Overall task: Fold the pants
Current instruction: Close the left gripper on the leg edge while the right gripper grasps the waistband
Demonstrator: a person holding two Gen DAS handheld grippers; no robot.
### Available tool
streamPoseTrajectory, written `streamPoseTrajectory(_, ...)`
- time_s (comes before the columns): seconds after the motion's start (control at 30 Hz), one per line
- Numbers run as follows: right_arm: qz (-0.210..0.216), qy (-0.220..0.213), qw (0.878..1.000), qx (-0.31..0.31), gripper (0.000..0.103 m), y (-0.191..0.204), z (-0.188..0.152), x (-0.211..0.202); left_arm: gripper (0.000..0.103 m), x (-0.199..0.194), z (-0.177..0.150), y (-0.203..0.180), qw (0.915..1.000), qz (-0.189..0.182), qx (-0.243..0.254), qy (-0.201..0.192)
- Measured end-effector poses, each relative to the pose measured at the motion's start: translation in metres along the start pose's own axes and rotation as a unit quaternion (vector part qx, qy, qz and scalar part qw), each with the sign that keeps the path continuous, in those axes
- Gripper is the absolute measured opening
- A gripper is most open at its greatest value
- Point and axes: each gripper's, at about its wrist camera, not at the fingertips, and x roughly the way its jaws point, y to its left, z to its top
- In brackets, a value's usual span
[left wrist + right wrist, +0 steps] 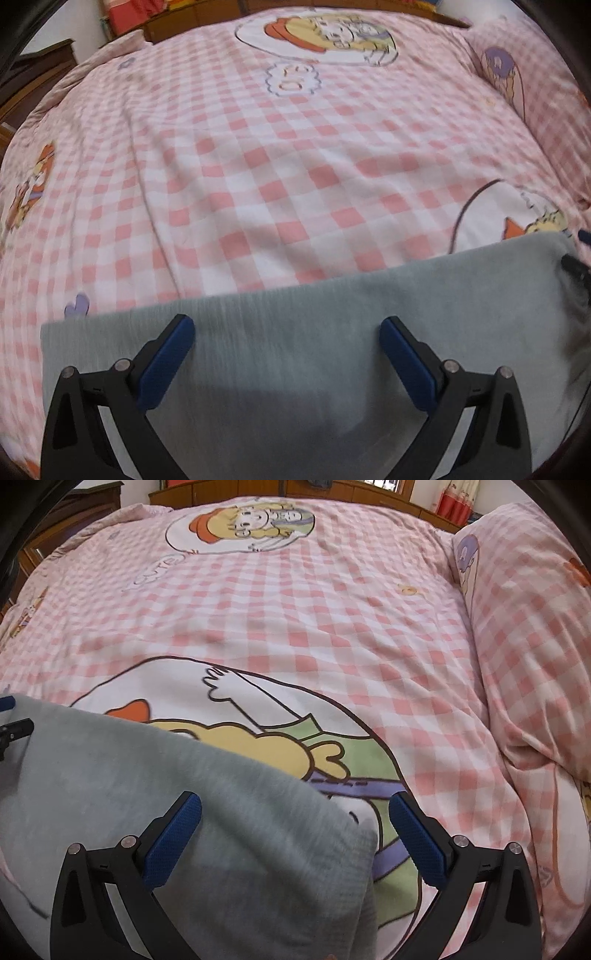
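Pink checked bedspread (258, 177); grey pants (295, 350) folded; left gripper (286, 328), right gripper (295, 805) fingers apart

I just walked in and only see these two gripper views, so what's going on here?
A person is working with two handheld grippers over grey pants laid on a bed with a pink checked cover. Both the left gripper and the right gripper are open and grip nothing. The left one hovers over the middle of the cloth's far edge, the right one over its right-hand corner. The pants show as a flat, straight-edged panel; how far the folding has got is not clear from here.
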Motion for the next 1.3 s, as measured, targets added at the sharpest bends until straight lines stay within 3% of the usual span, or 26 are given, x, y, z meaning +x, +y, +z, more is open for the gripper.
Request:
streamPoseTrajectory(0.23,0.037,0.025,0.999,-0.006,0.103,-0.002,0.002,0.024,0.103,0.023,0.010,0.015,0.9992,-0.034,0.012,0.019)
streamPoseTrajectory(0.33,0.052,0.021,0.998,-0.003,0.095,-0.002,0.000,0.021,0.103,0.032,0.014,0.015,0.9982,-0.036,0.034,0.033)
streamPoseTrajectory(0.43,0.066,0.013,0.998,-0.012,0.072,0.003,0.001,0.013,0.099,0.033,0.012,0.013,0.9982,-0.036,0.032,0.036)
streamPoseTrajectory(0.5,0.084,0.011,0.996,-0.017,0.037,0.008,0.001,0.006,0.089,0.030,0.009,0.011,0.9980,-0.044,0.032,0.033)
streamPoseTrajectory(0.53,0.091,0.011,0.996,-0.020,0.029,0.011,0.002,0.002,0.084,0.028,0.008,0.007,0.9979,-0.046,0.031,0.032)
streamPoseTrajectory(0.6,0.102,0.006,0.994,-0.029,0.008,0.016,0.000,-0.006,0.059,0.023,0.004,0.003,0.9975,-0.055,0.031,0.032)
streamPoseTrajectory(0.63,0.107,-0.002,0.994,-0.034,0.008,0.019,-0.001,-0.011,0.051,0.020,0.004,0.001,0.9975,-0.054,0.033,0.033)
streamPoseTrajectory(0.7,0.112,-0.017,0.993,-0.036,0.007,0.019,-0.005,-0.023,0.013,0.014,0.003,0.000,0.9972,-0.054,0.035,0.039)
streamPoseTrajectory(0.77,0.122,-0.033,0.991,-0.035,0.006,0.018,-0.010,-0.038,0.005,0.008,0.002,0.003,0.9972,-0.056,0.025,0.042)
streamPoseTrajectory(1.1,0.172,-0.082,0.980,-0.060,0.006,0.021,-0.045,-0.114,0.002,-0.054,-0.027,0.024,0.9959,-0.080,-0.041,-0.007)
streamPoseTrajectory(1.3,0.184,-0.087,0.975,-0.088,0.006,0.031,-0.090,-0.147,0.002,-0.107,-0.077,0.019,0.9961,-0.051,-0.055,-0.045)
